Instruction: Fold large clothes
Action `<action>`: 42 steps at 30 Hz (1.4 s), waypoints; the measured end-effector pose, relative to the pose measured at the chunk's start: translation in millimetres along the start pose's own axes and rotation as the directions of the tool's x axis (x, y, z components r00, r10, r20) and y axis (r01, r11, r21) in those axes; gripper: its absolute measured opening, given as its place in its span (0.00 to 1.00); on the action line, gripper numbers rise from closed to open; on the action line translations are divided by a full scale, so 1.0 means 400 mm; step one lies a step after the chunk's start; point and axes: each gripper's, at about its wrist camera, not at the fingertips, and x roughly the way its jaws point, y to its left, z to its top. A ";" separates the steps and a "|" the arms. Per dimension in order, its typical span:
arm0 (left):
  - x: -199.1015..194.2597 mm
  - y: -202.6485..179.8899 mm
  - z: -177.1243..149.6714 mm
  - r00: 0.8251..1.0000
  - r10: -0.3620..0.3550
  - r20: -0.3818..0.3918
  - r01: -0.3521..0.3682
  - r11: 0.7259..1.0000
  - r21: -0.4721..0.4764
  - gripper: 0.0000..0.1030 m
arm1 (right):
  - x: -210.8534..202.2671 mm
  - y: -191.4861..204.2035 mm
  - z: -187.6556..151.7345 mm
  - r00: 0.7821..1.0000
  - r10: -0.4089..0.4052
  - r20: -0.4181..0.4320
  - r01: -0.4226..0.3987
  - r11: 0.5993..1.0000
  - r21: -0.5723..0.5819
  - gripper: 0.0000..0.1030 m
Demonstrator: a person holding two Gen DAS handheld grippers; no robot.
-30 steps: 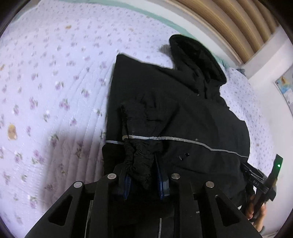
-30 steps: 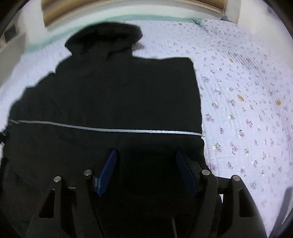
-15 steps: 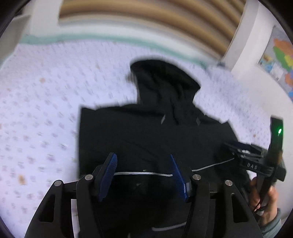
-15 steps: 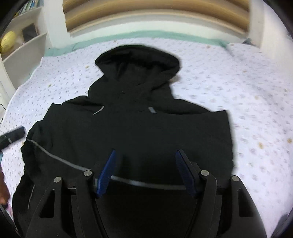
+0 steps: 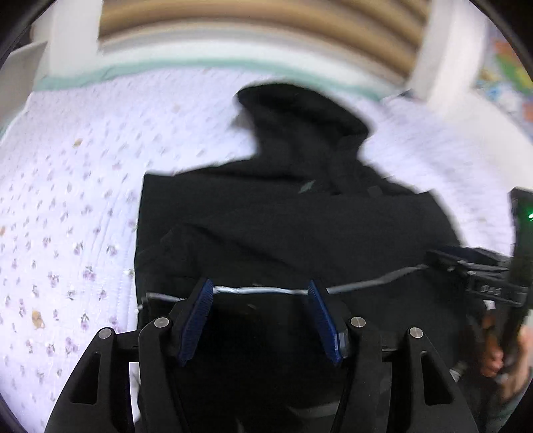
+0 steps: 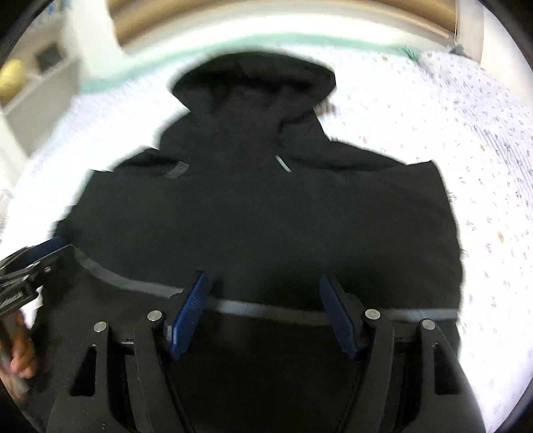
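A black hooded jacket (image 5: 299,226) lies flat on the bed, hood toward the headboard, with a grey reflective stripe (image 5: 260,290) across it. Both sleeves are folded in, so its sides are straight. It also shows in the right wrist view (image 6: 266,216). My left gripper (image 5: 260,289) is open and empty above the lower part of the jacket. My right gripper (image 6: 263,283) is open and empty above the same lower part, and shows at the right edge of the left wrist view (image 5: 473,266). The left gripper shows at the left edge of the right wrist view (image 6: 30,266).
The bed has a white quilt with small purple flowers (image 5: 66,216), free on both sides of the jacket. A slatted wooden headboard (image 5: 253,30) and a pale green blanket edge (image 6: 299,40) lie beyond the hood. A shelf unit (image 6: 36,76) stands at far left.
My left gripper let go of the sleeve cuff it held, opened, and pulled back and up. Both grippers now look along the jacket toward the hood. The right gripper stayed open.
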 end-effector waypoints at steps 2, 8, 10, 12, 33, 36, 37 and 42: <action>-0.052 -0.001 -0.013 0.999 -0.033 0.036 0.033 0.999 -0.017 0.59 | -0.074 -0.003 -0.041 0.999 -0.017 0.052 0.018 1.000 -0.012 0.75; 0.101 0.078 -0.089 0.995 -0.045 -0.094 0.034 0.992 -0.120 0.58 | 0.000 -0.036 -0.162 0.993 -0.116 0.026 0.116 0.993 -0.031 0.78; 0.097 0.068 -0.096 0.998 -0.026 -0.059 0.020 0.995 -0.097 0.58 | 0.005 -0.022 -0.183 0.986 -0.146 0.078 0.151 0.986 -0.070 0.78; 0.099 0.058 -0.094 0.999 -0.001 -0.051 -0.004 0.997 -0.080 0.59 | 0.004 -0.004 -0.190 0.978 -0.185 0.095 0.194 0.977 -0.086 0.78; 0.076 0.051 -0.091 0.999 0.013 -0.048 -0.016 0.998 -0.060 0.59 | -0.014 -0.013 -0.192 0.986 -0.120 0.115 0.126 0.991 -0.046 0.85; 0.048 0.047 -0.050 0.989 -0.016 -0.147 0.006 0.997 -0.071 0.59 | -0.018 -0.019 -0.150 0.995 -0.102 -0.011 0.101 0.994 -0.029 0.85; 0.032 0.047 -0.037 0.986 -0.032 -0.166 0.019 0.997 -0.080 0.59 | -0.025 -0.023 -0.129 0.995 -0.082 -0.062 0.081 0.997 -0.013 0.84; -0.108 0.041 0.120 0.983 -0.095 -0.158 0.075 0.989 -0.128 0.59 | -0.130 -0.040 0.018 0.993 -0.001 -0.121 0.008 0.998 0.056 0.79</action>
